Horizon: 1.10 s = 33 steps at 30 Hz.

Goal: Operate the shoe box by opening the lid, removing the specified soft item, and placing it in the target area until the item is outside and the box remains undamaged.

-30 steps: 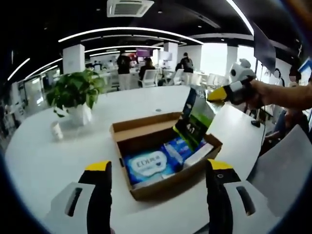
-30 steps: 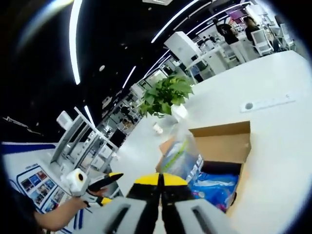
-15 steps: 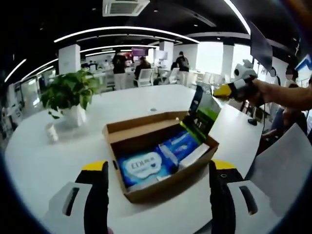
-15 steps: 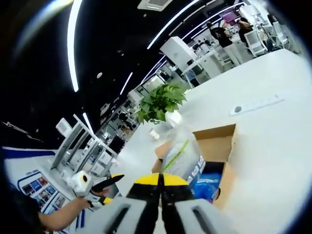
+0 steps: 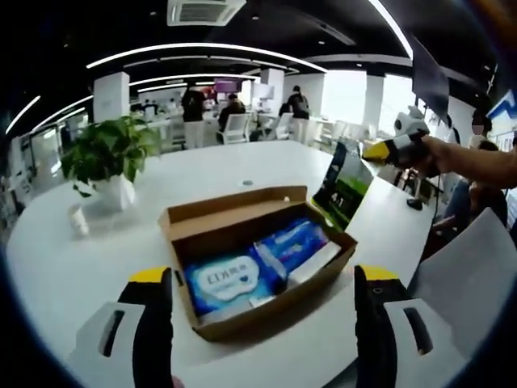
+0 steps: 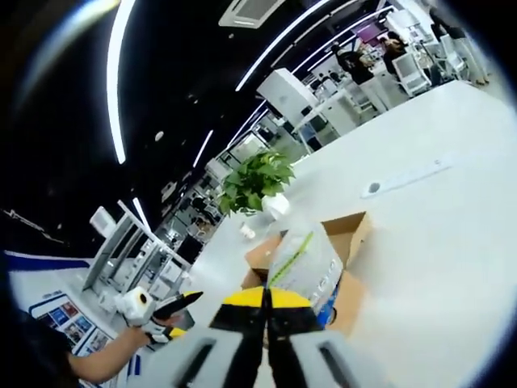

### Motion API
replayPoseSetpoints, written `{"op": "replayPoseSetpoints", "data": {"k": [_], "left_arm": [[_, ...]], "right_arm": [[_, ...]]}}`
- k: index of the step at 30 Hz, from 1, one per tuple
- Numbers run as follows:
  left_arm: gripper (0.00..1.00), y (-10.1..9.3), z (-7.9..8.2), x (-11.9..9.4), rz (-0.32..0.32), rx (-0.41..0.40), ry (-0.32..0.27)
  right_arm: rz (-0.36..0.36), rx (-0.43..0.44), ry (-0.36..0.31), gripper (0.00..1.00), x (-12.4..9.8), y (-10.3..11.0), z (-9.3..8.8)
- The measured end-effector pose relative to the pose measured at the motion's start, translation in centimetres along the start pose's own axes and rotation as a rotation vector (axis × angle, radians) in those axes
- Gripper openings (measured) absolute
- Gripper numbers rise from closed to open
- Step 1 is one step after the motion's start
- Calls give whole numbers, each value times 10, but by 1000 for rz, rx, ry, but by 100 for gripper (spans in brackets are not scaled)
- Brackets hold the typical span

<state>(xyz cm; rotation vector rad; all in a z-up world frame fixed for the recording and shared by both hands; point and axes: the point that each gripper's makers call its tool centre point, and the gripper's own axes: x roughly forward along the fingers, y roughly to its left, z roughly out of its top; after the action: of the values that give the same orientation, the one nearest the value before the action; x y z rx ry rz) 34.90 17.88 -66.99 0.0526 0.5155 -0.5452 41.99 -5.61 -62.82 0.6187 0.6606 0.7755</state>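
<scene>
Soft packet [image 5: 342, 187] hangs from raised right gripper [image 5: 378, 151].

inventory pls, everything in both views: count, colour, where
shoe box: 1, brown cardboard, lid open, on the table in front of the left gripper
blue packs: at least 2, blue and white, inside the box
green-and-black pack: 1, held up off the table beside the box's right end
table: 1, white, rounded, under the box
potted plant: 1, green leaves, white pot, on the table beyond the box
small cup: 1, white, beside the pot
people: several, standing at the far desks
white chairs: a few, far side of the room
left gripper: black jaws with yellow tips, spread wide
right gripper: yellow-tipped jaws closed on the pack
person's forearm: 1, behind the right gripper
</scene>
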Motion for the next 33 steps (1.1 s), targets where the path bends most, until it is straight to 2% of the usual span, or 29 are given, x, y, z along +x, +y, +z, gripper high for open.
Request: {"op": "replayPoseSetpoints", "data": {"k": [16,21,25,33], "left_arm": [[100,-9,-5,3,-17,-11,12],[100,-10,-8,3,-15,-16,16],[100,-10,-9,4,-16,-17,21],[100,-11,-7,2,-11,-17,5]], "right_arm": [[-30,54,-25,0,-21,-33,-1],[-22,65,-28,0,-26,-33,-1],[-31,64,-28,0,-28,-41,1],[-57,54,13,0,-22,-55,-5]]}}
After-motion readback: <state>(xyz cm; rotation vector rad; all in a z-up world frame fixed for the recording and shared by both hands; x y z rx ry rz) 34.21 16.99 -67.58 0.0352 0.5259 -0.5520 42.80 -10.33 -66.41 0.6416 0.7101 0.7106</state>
